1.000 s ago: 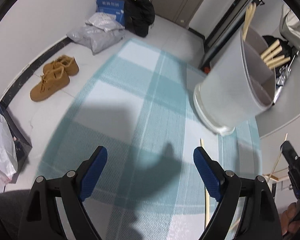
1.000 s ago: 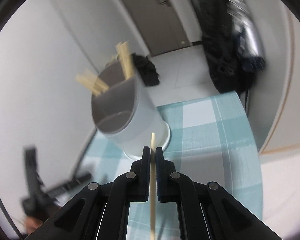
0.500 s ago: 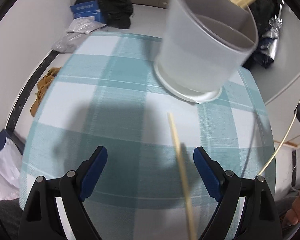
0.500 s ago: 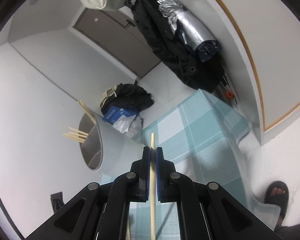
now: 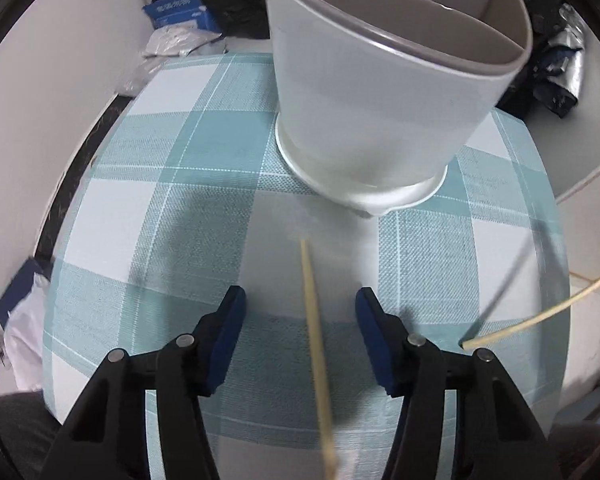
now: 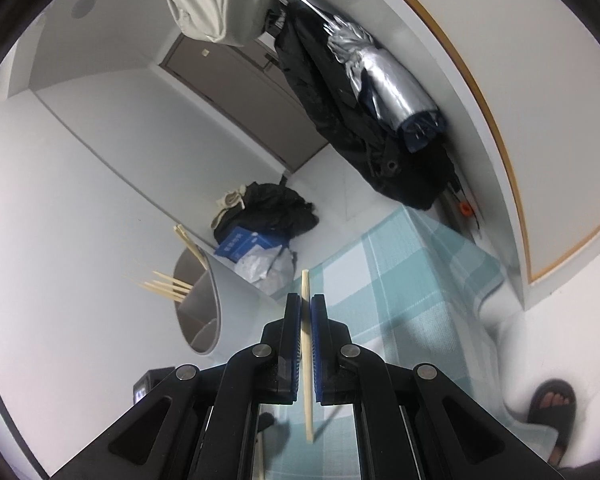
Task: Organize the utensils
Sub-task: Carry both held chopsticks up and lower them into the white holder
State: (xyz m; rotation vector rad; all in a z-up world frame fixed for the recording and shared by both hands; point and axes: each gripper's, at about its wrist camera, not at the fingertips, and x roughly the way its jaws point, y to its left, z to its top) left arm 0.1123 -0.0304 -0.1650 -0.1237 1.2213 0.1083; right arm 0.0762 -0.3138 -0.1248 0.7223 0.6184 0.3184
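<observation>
The table (image 5: pixel 112 232), under its teal check cloth, curves away to bare floor along its left and far edges, and the utensil holder (image 5: pixel 380 100) stands toward the far edge with little cloth behind it. Open room lies in the middle of the table, between the holder's base and my left gripper (image 5: pixel 300 320).

Main hazard, in my judgement: the holder is tall on a narrow foot (several chopsticks already lean out of its far compartment, seen from the right wrist). A knock from either gripper on the way in could tip it toward that far edge.

My left gripper is half spread, its jaws having just been closing, with the loose chopstick (image 5: pixel 314 340) lying on the cloth between the pads but not yet touched. The stick runs off-centre, nearer neither pad squarely; a skewed pinch could roll or flick it.

My right gripper (image 6: pixel 306 320) is clamped on a second chopstick (image 6: pixel 307 360), held near mid-length, so the long free ends could swing into the holder's rim and slip.
</observation>
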